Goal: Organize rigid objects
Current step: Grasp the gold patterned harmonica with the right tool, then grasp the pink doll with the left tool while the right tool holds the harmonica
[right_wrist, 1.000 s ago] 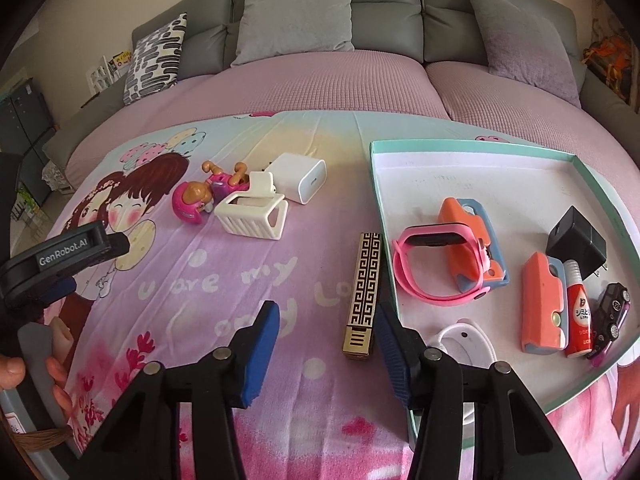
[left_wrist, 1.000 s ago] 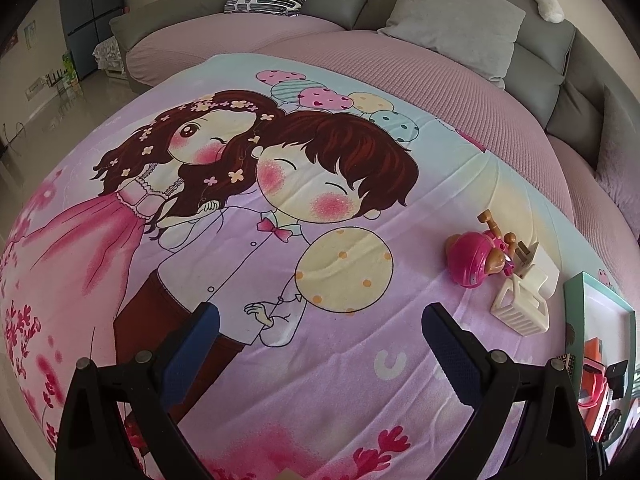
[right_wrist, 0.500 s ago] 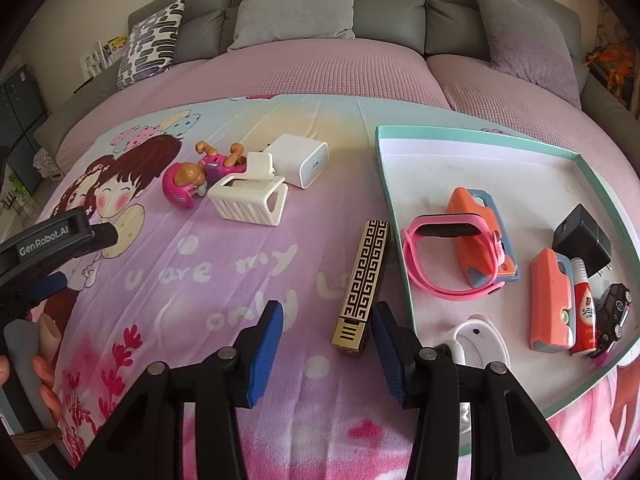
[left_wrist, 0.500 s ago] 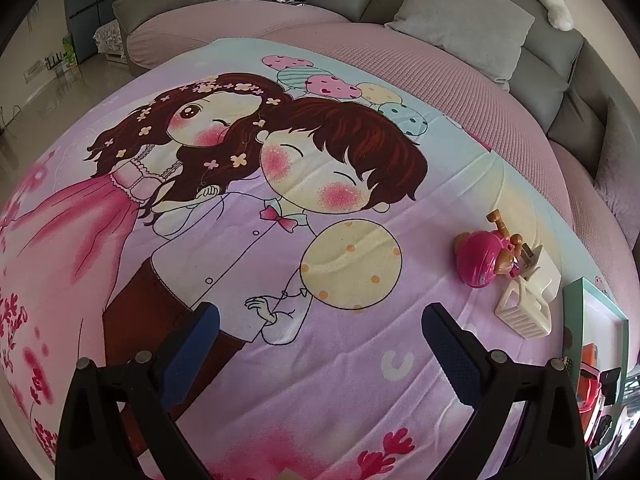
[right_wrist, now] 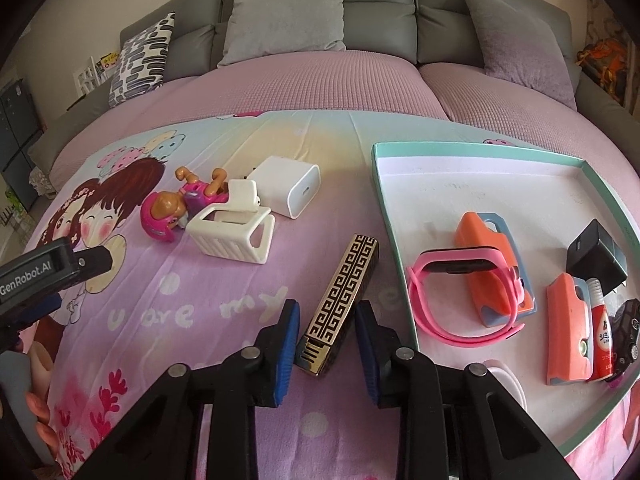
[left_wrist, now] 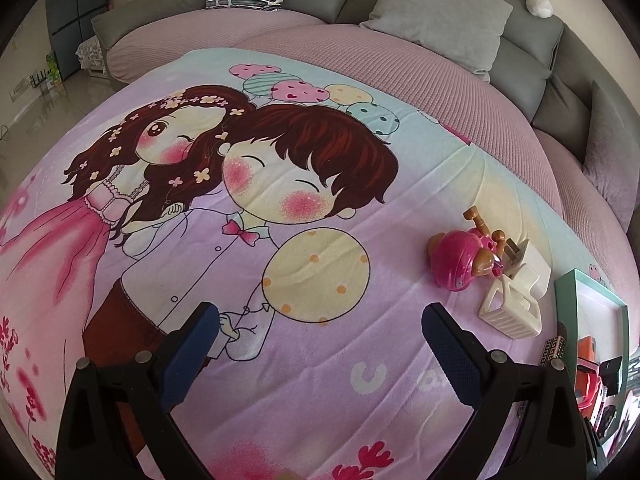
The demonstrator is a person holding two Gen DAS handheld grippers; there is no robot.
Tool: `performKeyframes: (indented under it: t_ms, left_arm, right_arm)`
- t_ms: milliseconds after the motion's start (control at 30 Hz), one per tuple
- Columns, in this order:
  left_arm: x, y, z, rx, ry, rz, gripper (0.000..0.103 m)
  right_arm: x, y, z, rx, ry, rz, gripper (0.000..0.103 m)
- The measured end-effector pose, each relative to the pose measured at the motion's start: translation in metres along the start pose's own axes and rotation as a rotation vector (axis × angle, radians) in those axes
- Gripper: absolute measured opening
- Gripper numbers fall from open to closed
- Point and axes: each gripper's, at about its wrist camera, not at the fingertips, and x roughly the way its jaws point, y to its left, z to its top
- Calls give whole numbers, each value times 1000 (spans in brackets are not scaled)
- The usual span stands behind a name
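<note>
A black-and-gold patterned bar [right_wrist: 340, 304] lies on the cartoon blanket, left of the teal-rimmed tray [right_wrist: 390, 216]. My right gripper [right_wrist: 326, 336] is open, its blue pads on either side of the bar's near end, apart from it. A pink toy figure [right_wrist: 166, 210], a white slatted holder [right_wrist: 232, 232] and a white charger cube [right_wrist: 290, 190] lie further back left. My left gripper [left_wrist: 320, 340] is open and empty over the blanket; the toy [left_wrist: 460, 264] and holder [left_wrist: 510, 312] lie to its right.
The tray holds a pink watch [right_wrist: 460, 292], orange-blue cases [right_wrist: 488, 264], a black adapter [right_wrist: 596, 256], a glue tube [right_wrist: 600, 336] and a small dark car [right_wrist: 626, 332]. Grey cushions [right_wrist: 284, 16] line the sofa back. The left gripper's body [right_wrist: 44, 272] shows at the left edge.
My right gripper has moved forward and narrowed, so its pads now flank the near end of the patterned bar. My left gripper has drifted slightly; it stays open.
</note>
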Motion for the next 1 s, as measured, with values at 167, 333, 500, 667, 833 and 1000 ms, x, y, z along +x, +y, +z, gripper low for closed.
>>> performKeyframes:
  t_ms: [167,333,500,667,833,1000]
  left_arm:
    - [0,-16,5,34,-24,-46,101]
    - [-4,-38,5,98,-38,-97,101]
    - [-4,-58,6,140,-72,-114,101]
    - [8,-61,12,92,-88,-146,101]
    - [17,-61,20,78,-108,-139,101]
    - [24,-59,25,73,-97,-165,101]
  right_arm:
    - [3,-1,4,7,-21,15,25]
    - [5,-3,5,11,-33,22,21]
    - [7,-5,7,20,-45,37,18]
    - [7,-6,7,26,-49,51,18]
    - [7,-8,7,26,-48,59,18]
    - [8,-8,7,28,-47,62,18]
